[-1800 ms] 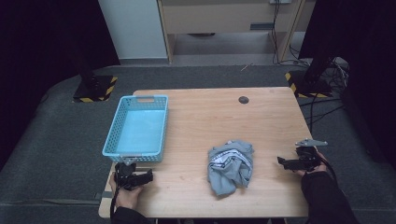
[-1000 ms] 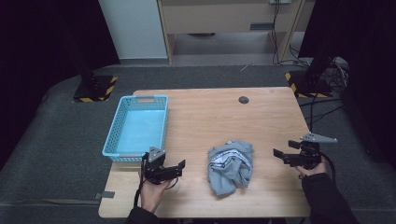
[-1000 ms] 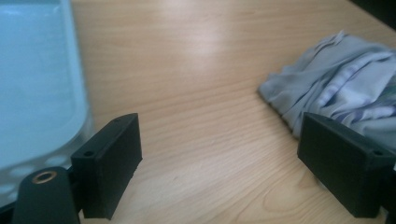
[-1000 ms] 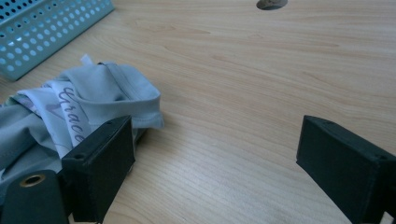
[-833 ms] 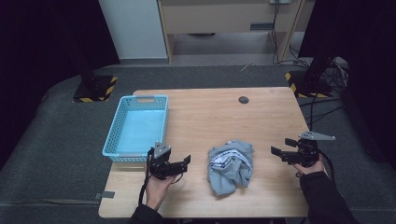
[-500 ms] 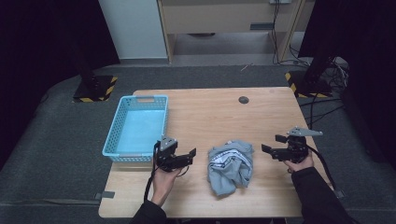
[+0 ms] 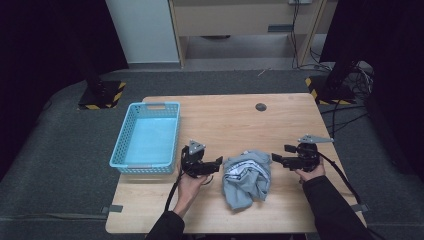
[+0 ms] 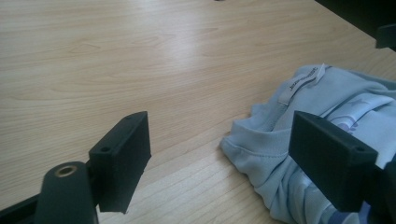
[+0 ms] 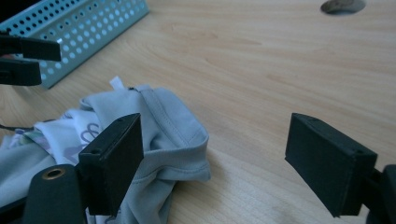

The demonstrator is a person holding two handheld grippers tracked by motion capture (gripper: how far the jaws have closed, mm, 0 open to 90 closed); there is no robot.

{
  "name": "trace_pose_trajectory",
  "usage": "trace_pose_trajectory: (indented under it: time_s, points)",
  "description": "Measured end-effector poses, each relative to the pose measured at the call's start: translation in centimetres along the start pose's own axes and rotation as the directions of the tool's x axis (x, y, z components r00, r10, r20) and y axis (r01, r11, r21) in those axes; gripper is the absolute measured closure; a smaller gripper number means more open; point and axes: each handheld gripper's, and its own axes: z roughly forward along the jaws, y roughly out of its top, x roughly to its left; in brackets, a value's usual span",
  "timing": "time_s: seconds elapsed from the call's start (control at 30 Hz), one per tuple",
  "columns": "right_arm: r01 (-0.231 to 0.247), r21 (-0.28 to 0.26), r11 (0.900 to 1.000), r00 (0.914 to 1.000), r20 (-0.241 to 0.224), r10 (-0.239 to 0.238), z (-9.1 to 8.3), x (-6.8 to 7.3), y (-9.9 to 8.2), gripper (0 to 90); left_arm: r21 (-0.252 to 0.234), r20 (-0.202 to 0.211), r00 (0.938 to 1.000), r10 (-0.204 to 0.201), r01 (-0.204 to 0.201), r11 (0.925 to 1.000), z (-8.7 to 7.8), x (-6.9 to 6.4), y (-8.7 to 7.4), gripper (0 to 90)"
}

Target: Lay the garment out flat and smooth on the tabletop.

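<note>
A crumpled light blue garment (image 7: pixel 247 177) with a white printed patch lies on the wooden table (image 7: pixel 235 120), near its front. My left gripper (image 7: pixel 216 163) is just left of it, jaws pointing at it. In the left gripper view the left gripper (image 8: pixel 222 128) is open, its jaws have just been closing a little, and the garment's hem and label (image 8: pixel 299 84) lie ahead by the right jaw, untouched. My right gripper (image 7: pixel 280 154) is just right of the garment. It (image 9: pixel 215 133) is open too, also just closing slightly, with the garment (image 9: pixel 159 126) by its left jaw.
A light blue perforated basket (image 7: pixel 147 137) stands at the table's left, close behind the left hand. A dark round hole (image 7: pixel 260 106) sits in the tabletop at the back. Bare wood lies between the garment and the far edge.
Both hands have moved inward toward the garment: the left gripper from the table's front left corner to the right, the right gripper leftward from the right edge.
</note>
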Motion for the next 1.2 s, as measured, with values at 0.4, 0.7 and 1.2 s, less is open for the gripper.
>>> trace_pose_trajectory:
  time_s: [0.4, 0.7, 1.2]
  points:
    - [-0.01, 0.081, 0.9966, 0.9973, -0.072, 0.016, 2.3, 0.3, -1.1, 18.9, 0.098, 0.039, 0.9992, 0.009, -0.013, 0.9951, 2.8, -0.9, -1.2, 22.4]
    - [-0.028, 0.103, 0.9943, 0.9958, -0.084, 0.036, 3.1, 0.3, -1.4, 27.4, 0.113, 0.064, 0.9979, -0.009, 0.002, 0.9936, 4.2, -0.7, -1.8, 34.1]
    - [-0.016, 0.188, 0.9821, 0.999, -0.037, 0.023, 4.5, 0.8, -2.6, 64.6, 0.165, 0.085, 0.9962, -0.019, 0.004, 0.9863, 5.1, -1.4, -2.3, 73.3]
